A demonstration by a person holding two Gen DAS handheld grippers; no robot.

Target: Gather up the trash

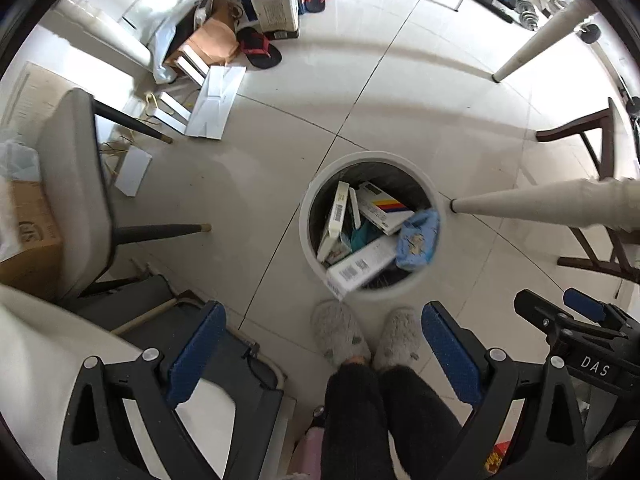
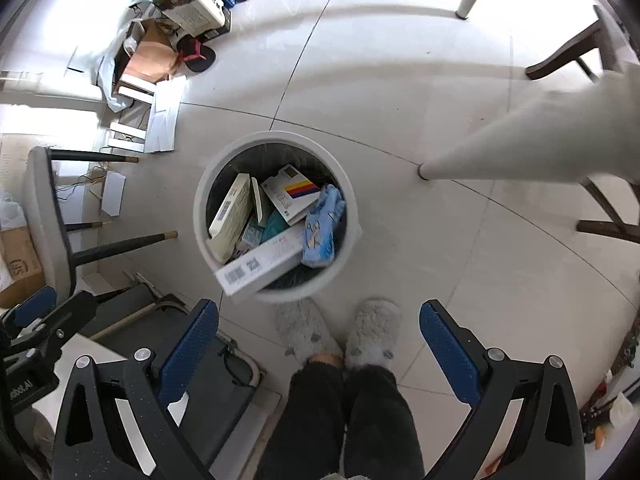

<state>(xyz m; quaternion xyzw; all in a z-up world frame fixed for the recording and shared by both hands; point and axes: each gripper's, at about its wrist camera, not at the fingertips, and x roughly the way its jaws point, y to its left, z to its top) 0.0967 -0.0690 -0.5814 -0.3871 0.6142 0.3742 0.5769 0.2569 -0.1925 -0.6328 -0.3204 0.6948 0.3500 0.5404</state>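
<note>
grey slippers (image 1: 362,334), chair (image 1: 76,184), perhaps glasses (image 1: 260,368)

Both wrist cameras looked steeply down from well above the trash bin (image 1: 370,226) (image 2: 276,220) at the tiled floor. The left view had the bin right of centre, the right view left of centre and slightly nearer. Both shared the bin, the slippers (image 1: 366,334) (image 2: 340,334) below it and the white table leg (image 1: 540,202) (image 2: 520,148) beside it
</note>
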